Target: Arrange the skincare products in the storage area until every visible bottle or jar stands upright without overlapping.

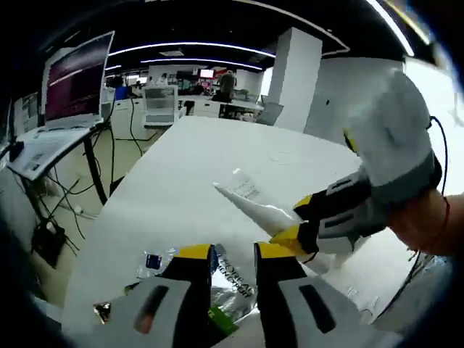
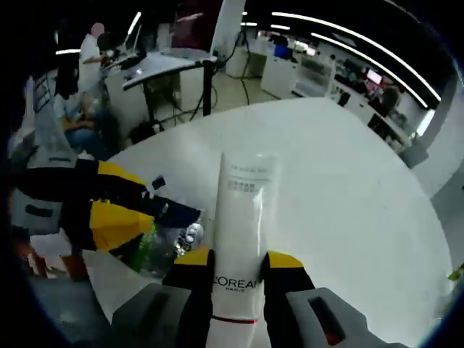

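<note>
White table behind "L'OREAL PARIS" tube.

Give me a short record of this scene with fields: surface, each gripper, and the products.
surface: white table
right gripper: shut on a white L'Oreal plastic tube, held above the table
left gripper: over a crinkled silver packet, jaws apart; touching or not, cannot tell
other products: small clear bottle with dark blue label, lying down
task state: not finished

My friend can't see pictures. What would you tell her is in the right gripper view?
The right gripper holds a white L'Oreal tube between its jaws, above a white table. The left gripper reaches in over a clear container of small products.
</note>
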A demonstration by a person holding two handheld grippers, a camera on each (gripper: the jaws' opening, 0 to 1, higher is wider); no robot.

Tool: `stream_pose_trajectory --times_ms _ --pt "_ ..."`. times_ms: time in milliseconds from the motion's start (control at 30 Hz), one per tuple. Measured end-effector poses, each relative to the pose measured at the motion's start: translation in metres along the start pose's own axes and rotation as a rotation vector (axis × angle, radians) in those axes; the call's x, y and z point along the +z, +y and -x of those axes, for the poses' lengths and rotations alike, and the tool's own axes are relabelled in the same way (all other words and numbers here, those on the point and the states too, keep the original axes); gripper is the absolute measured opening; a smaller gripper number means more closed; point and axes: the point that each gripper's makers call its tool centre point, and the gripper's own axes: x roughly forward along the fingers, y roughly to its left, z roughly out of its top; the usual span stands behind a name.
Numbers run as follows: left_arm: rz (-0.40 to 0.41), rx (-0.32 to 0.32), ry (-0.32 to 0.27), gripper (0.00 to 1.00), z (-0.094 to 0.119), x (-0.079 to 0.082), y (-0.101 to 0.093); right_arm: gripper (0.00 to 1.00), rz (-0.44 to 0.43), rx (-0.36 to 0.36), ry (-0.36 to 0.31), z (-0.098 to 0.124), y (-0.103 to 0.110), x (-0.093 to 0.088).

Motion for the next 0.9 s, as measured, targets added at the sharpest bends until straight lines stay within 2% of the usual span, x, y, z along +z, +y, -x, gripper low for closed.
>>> stream_pose_trajectory --times_ms 67,100,133,200,233,267,333,400,467,533,567,600,633,667,700,733,767,800,900 --pt "0.066 -0.09 -0.051 0.16 0.003 0.009 -0.014 0.21 -0.003 0.006 -0.096 0.018 0.005 0.005" --pt "0.078 -0.104 -0.058 0.16 0.004 0.011 -0.016 0.21 -0.001 -0.004 -0.103 0.022 0.004 0.004" --pt "0.108 -0.154 -0.063 0.17 0.006 0.013 -0.024 0.22 0.036 -0.006 -0.136 0.03 0.006 0.003" --pt "0.167 -0.242 -0.074 0.17 0.007 0.016 -0.039 0.22 0.054 -0.031 -0.2 0.041 0.006 0.001" --pt "0.187 -0.27 -0.07 0.19 0.007 0.015 -0.044 0.22 0.052 -0.027 -0.209 0.045 0.008 -0.002" --pt "0.215 -0.326 -0.058 0.2 0.008 0.014 -0.054 0.22 0.019 -0.019 -0.213 0.049 0.009 -0.007" --pt "0.235 -0.377 -0.028 0.2 0.006 0.009 -0.064 0.22 -0.025 -0.001 -0.245 0.057 0.011 -0.01" --pt "0.212 -0.431 0.017 0.2 0.006 0.002 -0.075 0.22 -0.018 -0.007 -0.252 0.063 0.012 -0.014" --pt "0.201 -0.501 0.009 0.14 0.01 0.004 -0.091 0.22 0.014 0.0 -0.267 0.068 0.019 -0.014" --pt "0.176 -0.484 0.012 0.15 0.01 0.002 -0.092 0.23 0.034 -0.013 -0.272 0.071 0.02 -0.016" --pt "0.146 -0.507 0.024 0.14 0.013 0.0 -0.095 0.25 0.039 -0.015 -0.267 0.073 0.02 -0.017" --pt "0.156 -0.518 0.027 0.12 0.014 0.0 -0.097 0.26 0.052 -0.019 -0.26 0.073 0.021 -0.018" --pt "0.17 -0.564 0.048 0.1 0.019 0.001 -0.104 0.27 0.085 -0.019 -0.236 0.073 0.02 -0.022" --pt "0.148 -0.58 0.077 0.09 0.021 -0.003 -0.107 0.28 0.099 -0.023 -0.233 0.074 0.02 -0.022" --pt "0.091 -0.546 0.053 0.08 0.017 -0.002 -0.104 0.28 0.165 -0.023 -0.237 0.074 0.019 -0.022" --pt "0.054 -0.545 0.032 0.07 0.017 0.0 -0.106 0.29 0.175 -0.022 -0.237 0.074 0.019 -0.022" --pt "0.058 -0.551 0.042 0.07 0.018 0.0 -0.108 0.3 0.204 0.002 -0.224 0.074 0.02 -0.025" --pt "0.054 -0.55 0.043 0.06 0.018 0.0 -0.11 0.3 0.196 0.006 -0.227 0.076 0.019 -0.025" --pt "0.039 -0.565 0.018 0.06 0.022 0.005 -0.111 0.31 0.27 0.039 -0.253 0.084 0.019 -0.021"
